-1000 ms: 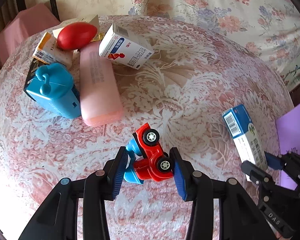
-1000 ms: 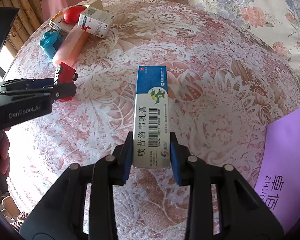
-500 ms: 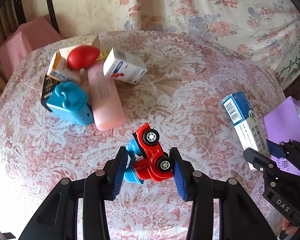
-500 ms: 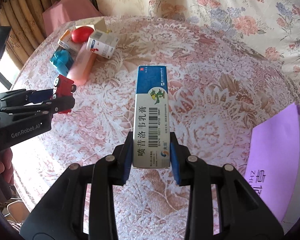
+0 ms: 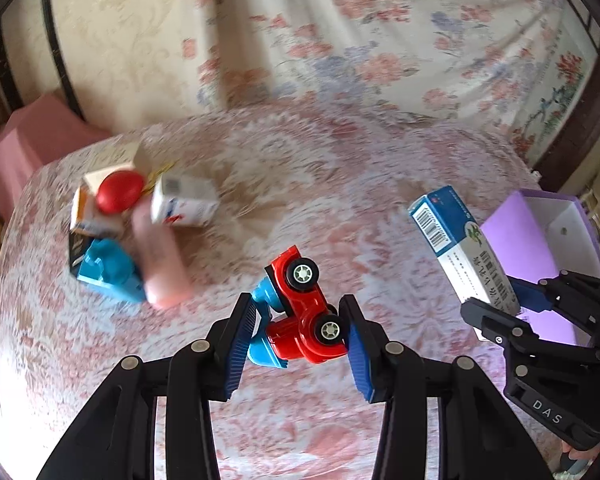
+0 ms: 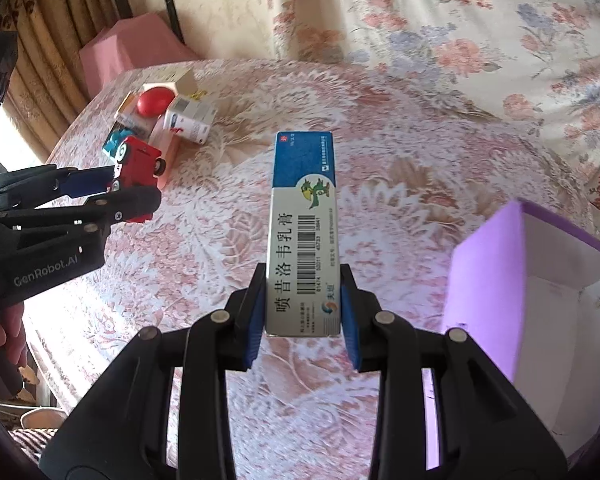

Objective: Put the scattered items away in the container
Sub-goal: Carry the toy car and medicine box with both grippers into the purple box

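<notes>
Both grippers (image 5: 298,330) (image 6: 303,314) clamped — angled downward

A lived-in home, by the look of it, a bedroom or sitting room.

A round table (image 6: 380,152) wears a pink lace cloth, and right behind its far edge hangs floral fabric (image 6: 440,20) in pink and blue blooms. Gold damask curtains (image 6: 48,40) catch daylight off the left edge, with a pink cushioned stool (image 6: 128,48) tucked beside them. Near the far-left edge, household clutter: medicine boxes (image 6: 190,118) and a pink tube (image 5: 160,256).
</notes>
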`<state>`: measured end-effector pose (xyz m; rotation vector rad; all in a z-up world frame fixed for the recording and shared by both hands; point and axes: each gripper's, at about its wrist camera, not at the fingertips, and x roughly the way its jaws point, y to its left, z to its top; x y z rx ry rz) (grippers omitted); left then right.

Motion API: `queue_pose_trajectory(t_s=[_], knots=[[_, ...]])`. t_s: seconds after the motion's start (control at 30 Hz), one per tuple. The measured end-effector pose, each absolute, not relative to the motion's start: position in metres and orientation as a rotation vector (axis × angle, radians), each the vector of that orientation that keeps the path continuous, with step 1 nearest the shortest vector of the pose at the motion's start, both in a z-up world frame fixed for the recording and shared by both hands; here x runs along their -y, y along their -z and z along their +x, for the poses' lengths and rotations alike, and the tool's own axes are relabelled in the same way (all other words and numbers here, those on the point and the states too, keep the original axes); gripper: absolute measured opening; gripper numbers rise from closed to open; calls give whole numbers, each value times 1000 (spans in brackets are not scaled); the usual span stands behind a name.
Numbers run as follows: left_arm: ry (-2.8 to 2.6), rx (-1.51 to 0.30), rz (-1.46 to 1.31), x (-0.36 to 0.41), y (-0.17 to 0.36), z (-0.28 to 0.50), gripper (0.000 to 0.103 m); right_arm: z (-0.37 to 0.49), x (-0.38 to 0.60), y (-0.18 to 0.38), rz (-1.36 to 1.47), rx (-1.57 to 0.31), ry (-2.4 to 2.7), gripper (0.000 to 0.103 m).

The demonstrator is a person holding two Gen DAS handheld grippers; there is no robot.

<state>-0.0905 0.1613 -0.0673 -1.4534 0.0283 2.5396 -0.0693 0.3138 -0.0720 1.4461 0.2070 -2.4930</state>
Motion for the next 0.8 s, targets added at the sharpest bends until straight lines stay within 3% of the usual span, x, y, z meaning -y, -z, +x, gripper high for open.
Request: queue_pose_trajectory(t_s=[0.43, 0.8], knots=[[-2390, -82, -1304, -272, 33, -85, 44, -44, -408, 40, 1443, -78, 2654, 36], [-2230, -118, -1281, -381, 31, -78, 44, -30, -511, 45, 1543, 39, 2784, 36]])
